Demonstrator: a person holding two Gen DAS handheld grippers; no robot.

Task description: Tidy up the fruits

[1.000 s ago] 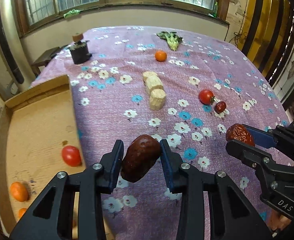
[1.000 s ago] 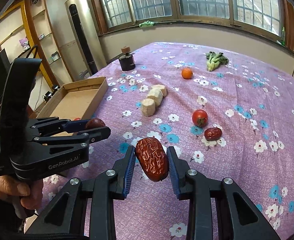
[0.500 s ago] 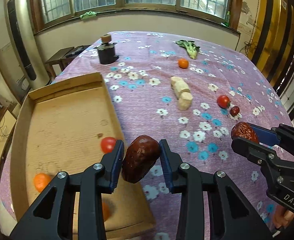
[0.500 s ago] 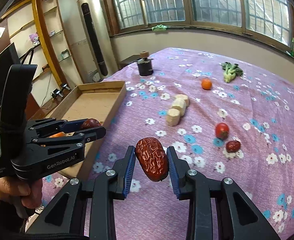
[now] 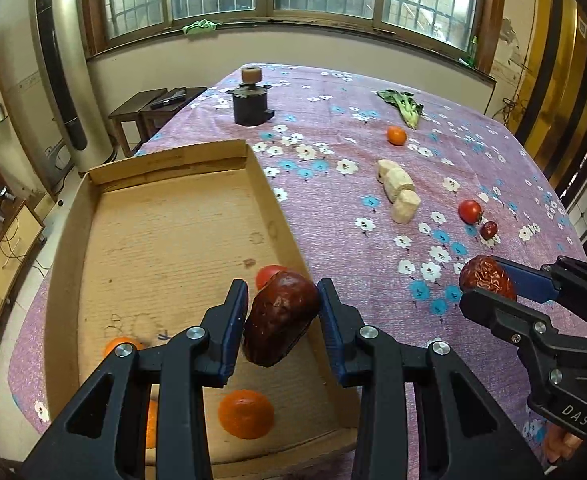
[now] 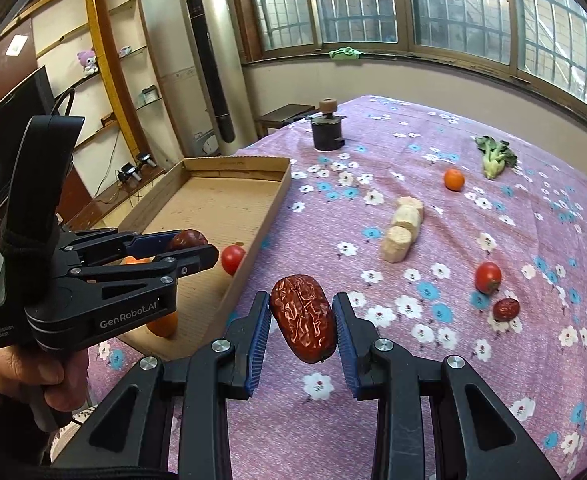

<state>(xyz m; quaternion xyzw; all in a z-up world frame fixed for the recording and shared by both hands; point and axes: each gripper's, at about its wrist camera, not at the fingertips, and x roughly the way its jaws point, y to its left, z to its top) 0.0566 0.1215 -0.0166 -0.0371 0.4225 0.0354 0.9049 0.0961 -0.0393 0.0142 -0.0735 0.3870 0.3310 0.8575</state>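
My left gripper (image 5: 282, 320) is shut on a dark red date (image 5: 279, 318) and hangs over the right edge of the cardboard tray (image 5: 165, 224). A tomato (image 5: 267, 274) and several oranges (image 5: 245, 414) lie in the tray. To the right, my right gripper (image 6: 301, 330) is shut on a wrinkled red date (image 6: 303, 328) above the purple flowered cloth (image 6: 453, 360), close to the tray's corner. On the cloth lie a tomato (image 6: 488, 277), a small date (image 6: 506, 309) and an orange (image 6: 454, 179).
A row of pale root pieces (image 6: 401, 228), a green leafy vegetable (image 6: 493, 158) and a dark round object with a wooden knob (image 6: 327, 130) stand on the table. A tall air conditioner (image 6: 209, 64) and low stools are beyond its far left edge.
Both grippers have carried their dates leftwards, from over the cloth toward the tray. The left one now hangs over the tray's right edge; more of the tray is in view.
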